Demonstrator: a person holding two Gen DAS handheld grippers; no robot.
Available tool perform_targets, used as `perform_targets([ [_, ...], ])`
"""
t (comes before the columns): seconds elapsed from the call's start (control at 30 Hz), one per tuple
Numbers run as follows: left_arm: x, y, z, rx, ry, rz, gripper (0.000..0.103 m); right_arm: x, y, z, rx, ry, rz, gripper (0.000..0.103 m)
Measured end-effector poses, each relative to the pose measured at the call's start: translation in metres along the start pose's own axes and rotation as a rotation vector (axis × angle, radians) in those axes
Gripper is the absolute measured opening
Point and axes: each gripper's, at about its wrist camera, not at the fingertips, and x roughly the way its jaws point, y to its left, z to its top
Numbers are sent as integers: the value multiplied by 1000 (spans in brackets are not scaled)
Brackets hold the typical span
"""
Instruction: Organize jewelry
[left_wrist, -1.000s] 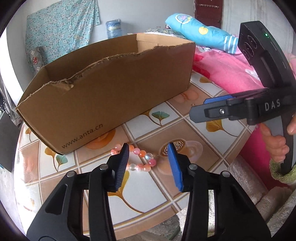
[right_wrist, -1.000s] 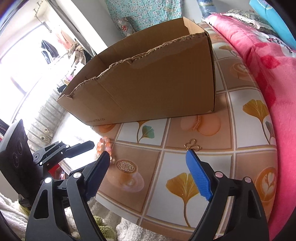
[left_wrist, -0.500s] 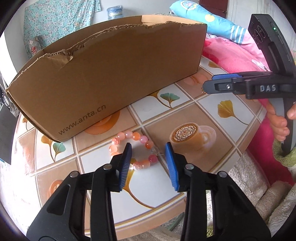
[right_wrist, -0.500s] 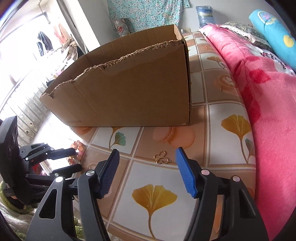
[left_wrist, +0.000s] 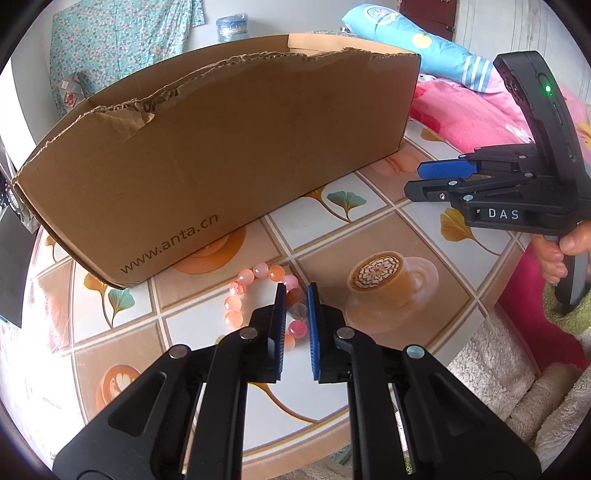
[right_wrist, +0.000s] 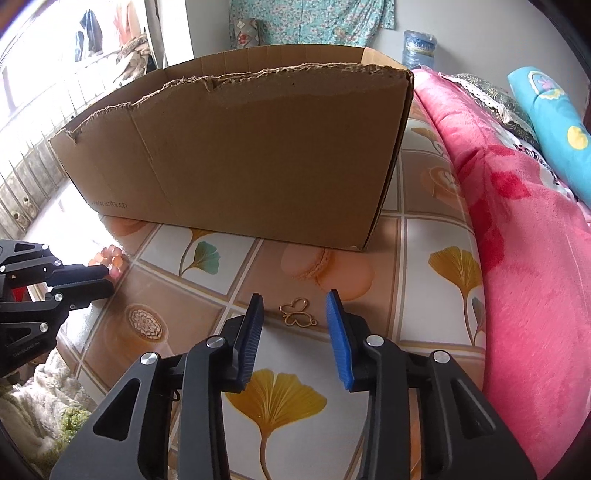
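At lower centre, our left claw (left_wrist: 295, 314) had just been closing on the limp, slippery pink bead bracelet (left_wrist: 258, 299), while our right claw (right_wrist: 295, 321), jaws apart but closing, straddled the light gold butterfly charm (right_wrist: 297, 313) on the tabletop (right_wrist: 369, 369).

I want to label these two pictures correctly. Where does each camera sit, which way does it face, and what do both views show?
Left wrist: on the left gripper, looking down at the bead bracelet pinched between its closing jaws; the right gripper and a hand show.
Right wrist: on the right gripper, facing the gold butterfly charm between its closing jaws, untouched.
Shared: cardboard box, tiled tabletop, bracelet, pink blanket.
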Motion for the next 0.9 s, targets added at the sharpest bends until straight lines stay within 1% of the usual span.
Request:
perform_targets([
  [0.1,-1,1,-1,-2,-3,1,10,-1,4,-1,-19,4,6,26],
  [0.17,-1,0,-1,-4,-6,2,10,-2,5,-2,-27,7,3,26],
  [0.27,0,0,-1,-7,-10,2,9,-4,5,-3,-15,14,15,22],
  [0.33,0,1,-1,-9,-12,0,9,-5,5,-3,-6,17,21,12],
  [0.47,-1,2,-2,-13,-14,-1,9,-3,-6,0,33,19,45,12],
  [0.57,-1,2,-2,-12,-13,-1,9,-1,-7,0,43,17,46,12],
  [0.7,-2,2,-2,-11,-14,0,9,-2,-11,1,56,15,58,6],
  [0.9,-3,3,-2,-17,-18,0,9,-10,-11,2,60,0,50,6],
])
